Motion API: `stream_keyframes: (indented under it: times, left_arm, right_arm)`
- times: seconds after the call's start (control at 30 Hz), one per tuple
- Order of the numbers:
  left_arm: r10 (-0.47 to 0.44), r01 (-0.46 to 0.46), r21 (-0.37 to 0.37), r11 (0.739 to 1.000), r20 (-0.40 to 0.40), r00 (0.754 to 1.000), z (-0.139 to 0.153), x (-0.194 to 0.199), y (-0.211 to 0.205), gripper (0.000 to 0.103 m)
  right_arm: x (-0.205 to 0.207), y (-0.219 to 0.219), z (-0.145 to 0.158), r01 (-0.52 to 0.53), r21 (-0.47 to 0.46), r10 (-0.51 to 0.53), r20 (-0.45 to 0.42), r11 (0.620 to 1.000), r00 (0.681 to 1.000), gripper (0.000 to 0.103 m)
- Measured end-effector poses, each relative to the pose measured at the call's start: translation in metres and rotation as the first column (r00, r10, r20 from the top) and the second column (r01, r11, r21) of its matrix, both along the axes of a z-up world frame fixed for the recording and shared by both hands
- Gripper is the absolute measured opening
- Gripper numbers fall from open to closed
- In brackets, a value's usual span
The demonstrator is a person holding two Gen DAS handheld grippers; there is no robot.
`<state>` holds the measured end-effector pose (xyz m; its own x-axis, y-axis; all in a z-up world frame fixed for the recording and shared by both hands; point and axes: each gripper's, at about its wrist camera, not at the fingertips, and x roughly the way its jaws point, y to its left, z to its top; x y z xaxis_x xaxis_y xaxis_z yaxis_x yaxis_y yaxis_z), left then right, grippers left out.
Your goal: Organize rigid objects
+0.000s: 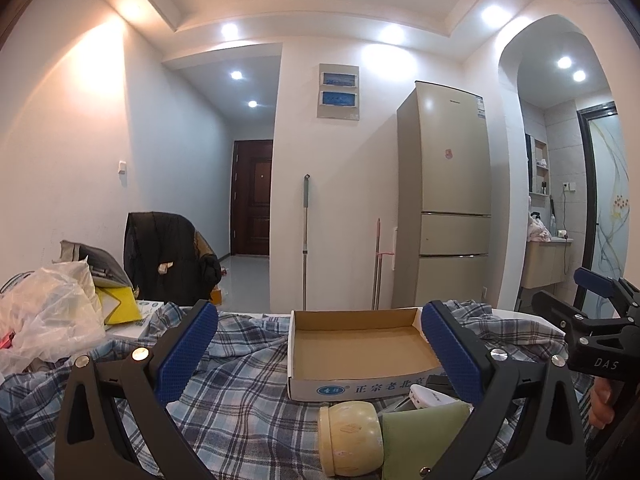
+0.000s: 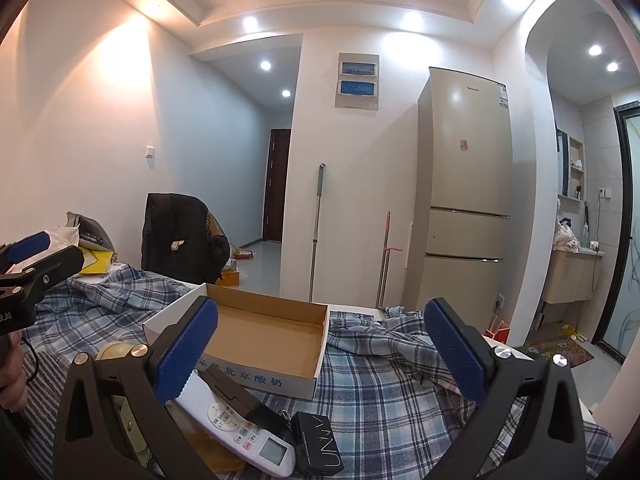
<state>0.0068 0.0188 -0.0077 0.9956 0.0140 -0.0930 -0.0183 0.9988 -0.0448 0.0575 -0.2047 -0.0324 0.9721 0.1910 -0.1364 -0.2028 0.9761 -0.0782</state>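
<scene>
- Grippers: my left gripper (image 1: 316,354) and right gripper (image 2: 320,354) both gape wide, empty.
- Cardboard box (image 1: 356,344) sits far, bare, awaiting the near remote (image 2: 236,428).

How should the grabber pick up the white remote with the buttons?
Probably across its narrow width, near the middle of the white remote. It lies flat on the plaid cloth, long and slim, so come from above. The right gripper is open and nearest; mind the dark case lying on it.

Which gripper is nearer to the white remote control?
Right. The right gripper has the remote control just below its left finger; the left gripper is further left, above the cream jar.
</scene>
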Motion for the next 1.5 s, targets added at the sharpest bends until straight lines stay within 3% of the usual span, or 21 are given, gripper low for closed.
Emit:
stream_keyframes:
  times: [1.5]
  left_arm:
    - [0.001,-0.001,-0.005,1.0,-0.009,1.0,0.0018,0.0014,-0.0009,0.103]
  right_arm:
    - [0.0029,-0.0038,-0.0024,0.005,0.012,-0.004,-0.017,1.0,1.0,0.103]
